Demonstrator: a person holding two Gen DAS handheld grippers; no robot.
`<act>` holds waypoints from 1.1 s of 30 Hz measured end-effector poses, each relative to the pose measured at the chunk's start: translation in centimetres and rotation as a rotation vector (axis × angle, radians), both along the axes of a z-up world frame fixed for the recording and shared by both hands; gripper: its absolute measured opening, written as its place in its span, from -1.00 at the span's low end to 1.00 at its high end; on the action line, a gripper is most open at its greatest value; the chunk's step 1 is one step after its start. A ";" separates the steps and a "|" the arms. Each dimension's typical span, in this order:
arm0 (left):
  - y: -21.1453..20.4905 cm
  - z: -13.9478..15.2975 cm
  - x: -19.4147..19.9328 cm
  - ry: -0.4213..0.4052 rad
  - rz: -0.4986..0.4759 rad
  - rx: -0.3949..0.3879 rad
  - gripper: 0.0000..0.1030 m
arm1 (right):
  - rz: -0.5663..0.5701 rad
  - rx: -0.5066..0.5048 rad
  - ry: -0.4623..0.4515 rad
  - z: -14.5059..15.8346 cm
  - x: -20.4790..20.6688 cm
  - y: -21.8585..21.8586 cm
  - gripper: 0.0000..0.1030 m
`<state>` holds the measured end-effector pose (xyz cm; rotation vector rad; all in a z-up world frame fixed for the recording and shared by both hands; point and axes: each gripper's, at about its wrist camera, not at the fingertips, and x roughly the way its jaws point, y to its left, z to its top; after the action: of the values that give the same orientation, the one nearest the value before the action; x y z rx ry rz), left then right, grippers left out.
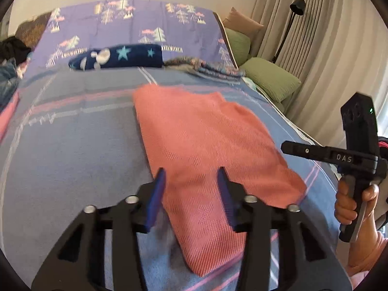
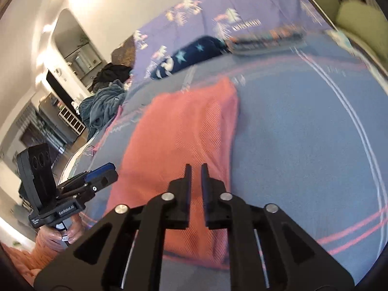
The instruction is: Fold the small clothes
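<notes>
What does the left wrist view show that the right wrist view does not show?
Only the left wrist view shows the beige curtains and the black floor lamp. Only the right wrist view shows the dark teal blanket and the white shelf. Both show the folded coral cloth lying on the blue bedspread, and the navy star-patterned cloth behind it.

Coral garment [image 1: 206, 145]: cloth, coarse diagonal-rib weave, matt. Bedspread [image 1: 72, 157] under it: soft matt woven cloth. My left gripper [image 1: 191, 177]: matt black plastic frame, shiny round metal pins, blue matt pads [image 1: 155, 198]. Curtain [image 1: 327, 48]: plain matt fabric.
</notes>
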<state>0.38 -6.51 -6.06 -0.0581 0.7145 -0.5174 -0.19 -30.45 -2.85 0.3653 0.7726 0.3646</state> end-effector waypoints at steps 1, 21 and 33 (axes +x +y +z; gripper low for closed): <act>-0.2 0.4 0.2 -0.009 -0.002 -0.001 -0.05 | 0.006 -0.006 -0.007 0.5 0.6 0.2 -0.78; -2.1 -1.2 5.3 0.067 -0.063 0.010 0.16 | -0.034 -0.014 0.089 -1.9 7.1 -0.7 -0.53; -2.3 1.3 2.2 -0.075 -0.061 0.088 0.67 | 0.006 -0.022 0.147 -1.6 3.0 -3.0 0.13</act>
<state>2.63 -8.78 -4.76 0.0655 0.6664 -0.5427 2.84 -33.48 -4.42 0.3723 0.9211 0.3377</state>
